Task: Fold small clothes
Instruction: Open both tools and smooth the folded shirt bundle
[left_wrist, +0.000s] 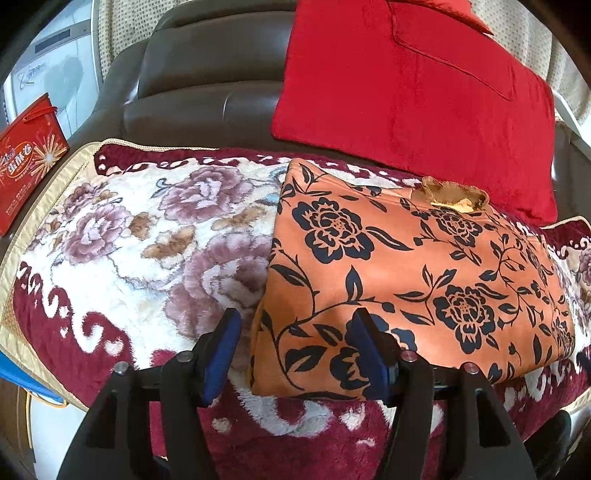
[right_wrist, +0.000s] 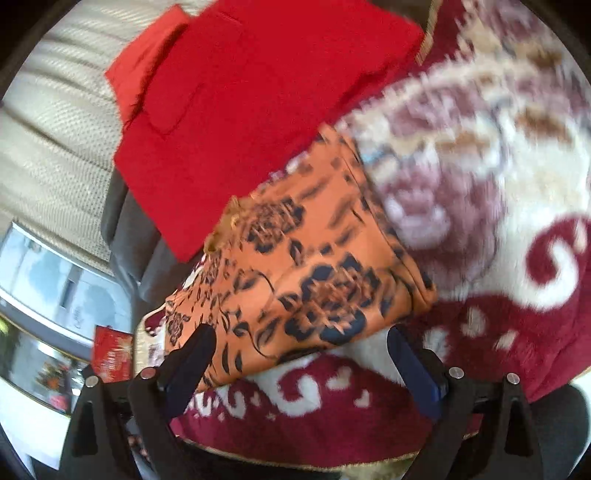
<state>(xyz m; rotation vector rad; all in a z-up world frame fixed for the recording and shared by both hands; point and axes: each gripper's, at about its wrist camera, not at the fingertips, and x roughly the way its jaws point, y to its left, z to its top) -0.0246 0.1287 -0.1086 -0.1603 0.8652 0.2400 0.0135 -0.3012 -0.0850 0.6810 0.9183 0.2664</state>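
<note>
Here, the folded orange floral garment lies on the plush blanket; soft, light, floppy, I judge, best pinched at a corner; my left gripper and right gripper are spread, empty

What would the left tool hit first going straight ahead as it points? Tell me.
Most likely the near left corner of the folded orange cloth with dark blue flowers, which lies between the open fingers of the left tool, on the plush floral blanket. Depth is unclear; it may graze the blanket beside that edge.
</note>
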